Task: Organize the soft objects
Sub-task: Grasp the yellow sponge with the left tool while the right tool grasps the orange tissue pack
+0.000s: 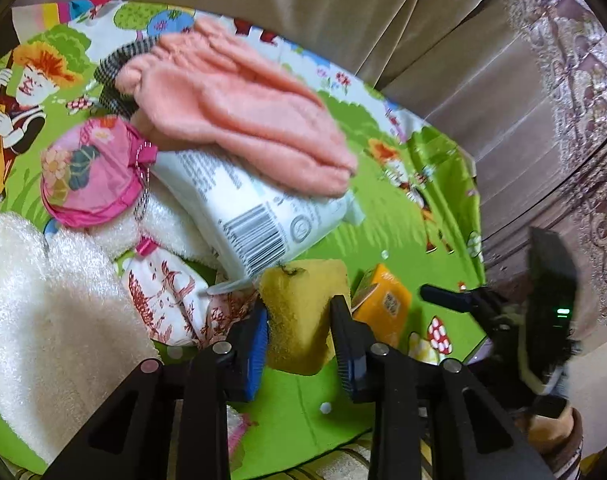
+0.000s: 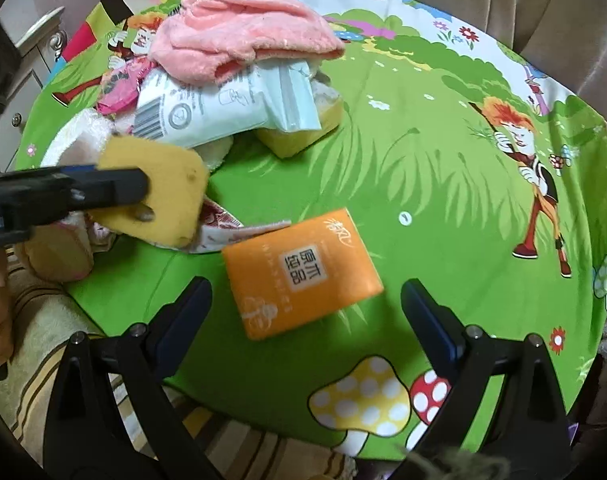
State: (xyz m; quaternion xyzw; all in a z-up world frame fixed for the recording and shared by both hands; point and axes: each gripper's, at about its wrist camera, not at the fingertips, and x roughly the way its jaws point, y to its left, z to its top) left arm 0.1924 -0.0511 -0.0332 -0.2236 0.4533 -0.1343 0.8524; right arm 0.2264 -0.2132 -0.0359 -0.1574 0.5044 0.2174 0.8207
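While the left gripper (image 1: 299, 312) looks down its fingers, they pinch a yellow sponge (image 1: 303, 312) near the pile: pink towel (image 1: 243, 108) over a white packet (image 1: 255, 212). From the right wrist, the right gripper (image 2: 305, 312) hangs with fingers wide, an orange tissue pack (image 2: 301, 274) lying untouched between them on the green desk (image 2: 423, 184).

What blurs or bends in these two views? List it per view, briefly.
Left wrist view: fisheye bending curves the curtain folds; the pink towel and the right tool are smeared, while the yellow sponge in the left tool looks sharper. Right wrist view: dark corners, rounded cartoon mat, orange tissue pack fairly crisp, light even without glare.
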